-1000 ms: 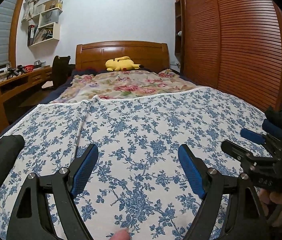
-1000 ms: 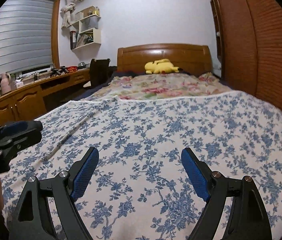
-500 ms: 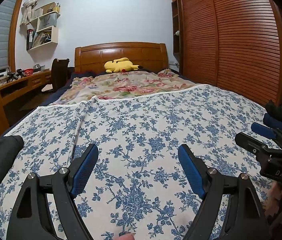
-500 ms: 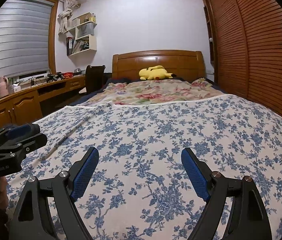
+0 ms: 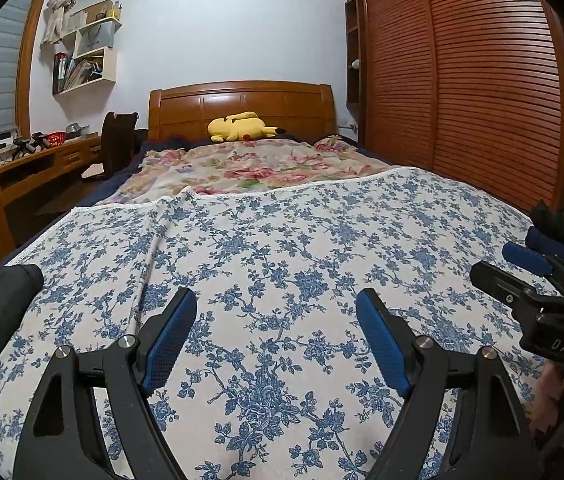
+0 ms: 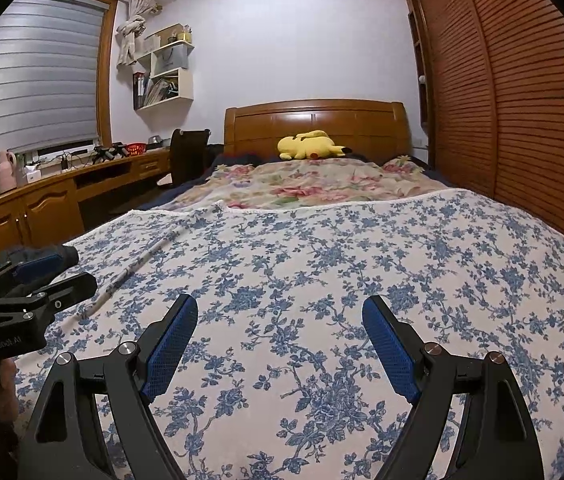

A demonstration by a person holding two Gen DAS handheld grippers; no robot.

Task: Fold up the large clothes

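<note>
A large white cloth with a blue flower print [image 5: 282,248] lies spread flat over the near half of the bed; it also shows in the right wrist view [image 6: 322,264]. A raised crease [image 6: 137,268] runs along its left part. My left gripper [image 5: 275,332] is open and empty, held above the cloth near its front edge. My right gripper [image 6: 279,336] is open and empty, also above the cloth. Each gripper shows at the edge of the other's view: the right one [image 5: 530,280] and the left one [image 6: 33,280].
A pink floral quilt [image 5: 257,164] covers the far half of the bed, with a yellow plush toy [image 5: 241,126] by the wooden headboard [image 5: 241,100]. A wooden desk [image 6: 41,192] and a dark chair [image 6: 187,156] stand at left. Slatted wardrobe doors [image 5: 462,80] run along the right.
Both grippers have tilted up and risen a little, so more of the room shows. Both stay open and empty. The cloth has not moved.
</note>
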